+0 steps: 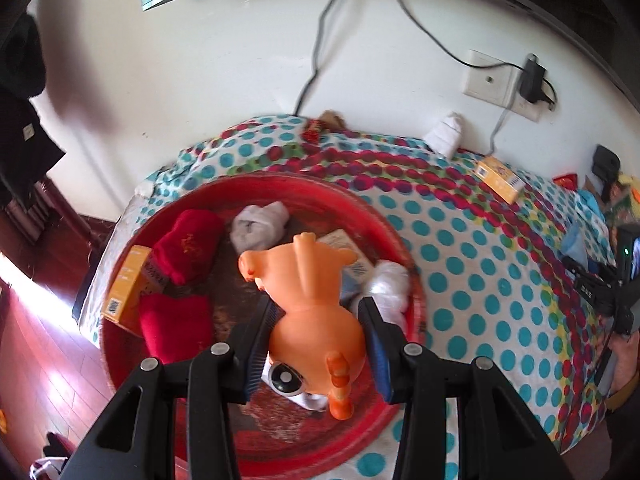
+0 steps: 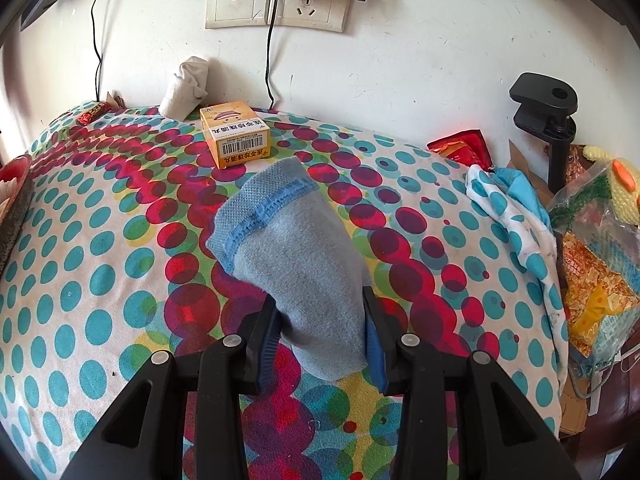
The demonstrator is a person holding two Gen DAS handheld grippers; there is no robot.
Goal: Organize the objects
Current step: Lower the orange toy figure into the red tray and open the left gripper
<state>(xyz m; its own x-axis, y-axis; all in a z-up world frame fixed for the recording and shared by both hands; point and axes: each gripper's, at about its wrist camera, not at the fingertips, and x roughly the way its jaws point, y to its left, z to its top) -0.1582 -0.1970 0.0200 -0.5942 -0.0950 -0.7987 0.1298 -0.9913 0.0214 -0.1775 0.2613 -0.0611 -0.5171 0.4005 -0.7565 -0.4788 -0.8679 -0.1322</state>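
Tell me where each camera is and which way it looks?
Left wrist: rides on the left gripper, looking down into the red tray; its black fingers squeeze an orange toy.
Right wrist: rides on the right gripper, facing the wall sockets; it grips a grey sock.
Shared: spotted cloth, yellow box.

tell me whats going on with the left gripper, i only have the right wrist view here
Observer: The left gripper is shut on an orange toy animal, held above a red tray.
Operator: anything in the tray already
Observer: Yes: two red socks, a grey sock bundle, an orange box at its left rim and a clear plastic bundle.
Operator: is the toy clear of them
Observer: I cannot tell; it hides the tray's middle.
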